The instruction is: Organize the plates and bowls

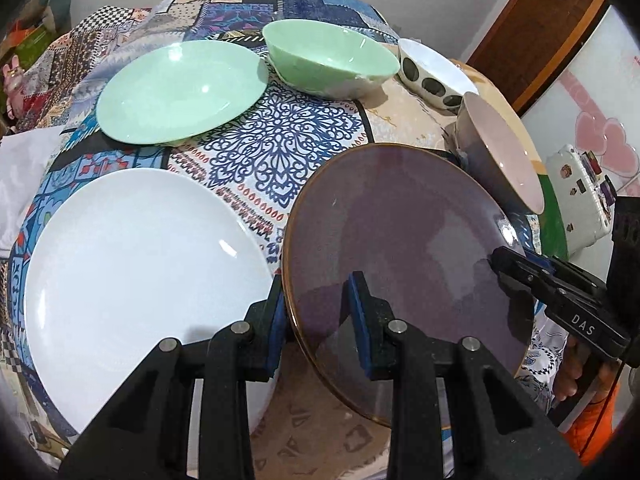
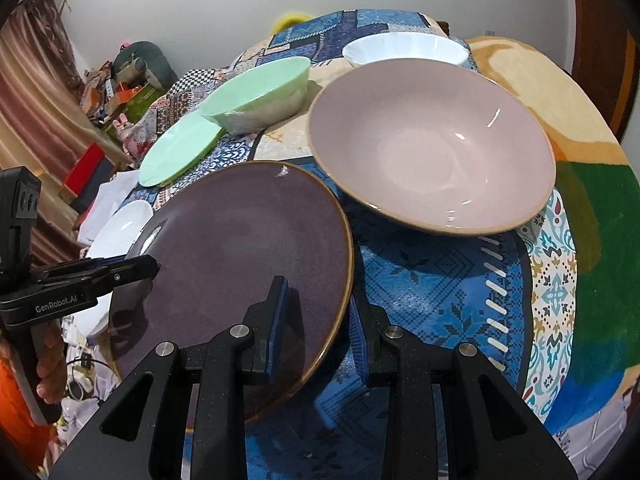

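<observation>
Plate (image 1: 400,248) is showing dark purple – amber rim. Bowl (image 2: 432,148) is showing pale pink. Tablecloth (image 1: 280,148) is showing blue patchwork.

White letters on the black side of the right gripper (image 1: 504,268) spell "DAS". The black side of the left gripper (image 2: 154,268) has "GenRobot.AI" on it in white. No other words can be read.

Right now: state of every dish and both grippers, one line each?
Purple plate: tilted, its rim between the fingers of both grippers.
Left gripper: straddles the plate's rim.
Right gripper: straddles the opposite rim.
White plate: flat, empty.
Green plate: flat, empty.
Green bowl: upright, empty.
Pink bowl: upright, empty.
Spotted bowl: upright, empty.
</observation>
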Tool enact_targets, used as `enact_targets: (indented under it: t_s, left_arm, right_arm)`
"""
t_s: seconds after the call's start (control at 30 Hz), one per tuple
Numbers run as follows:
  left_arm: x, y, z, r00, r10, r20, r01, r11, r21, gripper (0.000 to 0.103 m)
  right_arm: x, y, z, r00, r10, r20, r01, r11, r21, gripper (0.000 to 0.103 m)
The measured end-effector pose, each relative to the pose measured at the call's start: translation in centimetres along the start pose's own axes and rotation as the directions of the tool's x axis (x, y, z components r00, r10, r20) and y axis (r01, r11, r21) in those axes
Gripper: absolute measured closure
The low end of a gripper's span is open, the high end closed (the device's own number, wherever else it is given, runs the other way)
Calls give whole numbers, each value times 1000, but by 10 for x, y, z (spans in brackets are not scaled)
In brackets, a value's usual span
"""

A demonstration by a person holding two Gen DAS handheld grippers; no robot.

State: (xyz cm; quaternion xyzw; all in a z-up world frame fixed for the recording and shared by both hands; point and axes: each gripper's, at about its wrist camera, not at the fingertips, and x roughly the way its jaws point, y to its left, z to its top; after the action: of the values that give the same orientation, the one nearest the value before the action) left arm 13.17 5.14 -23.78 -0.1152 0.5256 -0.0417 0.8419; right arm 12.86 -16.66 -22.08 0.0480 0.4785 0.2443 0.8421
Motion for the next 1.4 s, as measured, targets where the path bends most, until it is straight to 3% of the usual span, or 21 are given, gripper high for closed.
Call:
enact_targets:
  t_s: [0.57,0.73,0.87,1.03,1.17,1.27,1.4]
  left_arm:
    - [14,-3,4,999,23,-31,-22,1000,14,73]
    - [5,-8,4,999,54,-2,-54,998,28,73]
    - [-15,-9,5,998,51,47,-52,998,28,62]
    - [-45,-12,5,990,70,125,-75,997,36,50]
    - [-71,-9,4,977,96,191,-103,994,28,39]
    - [-89,-3,-1,962,129,243,-137,990,19,32]
    - [-109,11,-7,945,154,288,-163,987,9,20]
  right_arm:
    - [-2,4,0,999,-50,-18,49,997,-57,74]
    - [-14,4,1,998,-55,0,55,996,-66,74]
    - [-29,10,5,998,-46,37,48,995,-82,71]
    - [-46,26,11,995,-25,97,36,992,-118,55]
    - [-52,45,16,992,3,128,16,989,-149,51]
    - [-53,61,21,989,22,147,4,985,-174,41]
    - [-48,80,27,988,41,147,-10,978,-210,39]
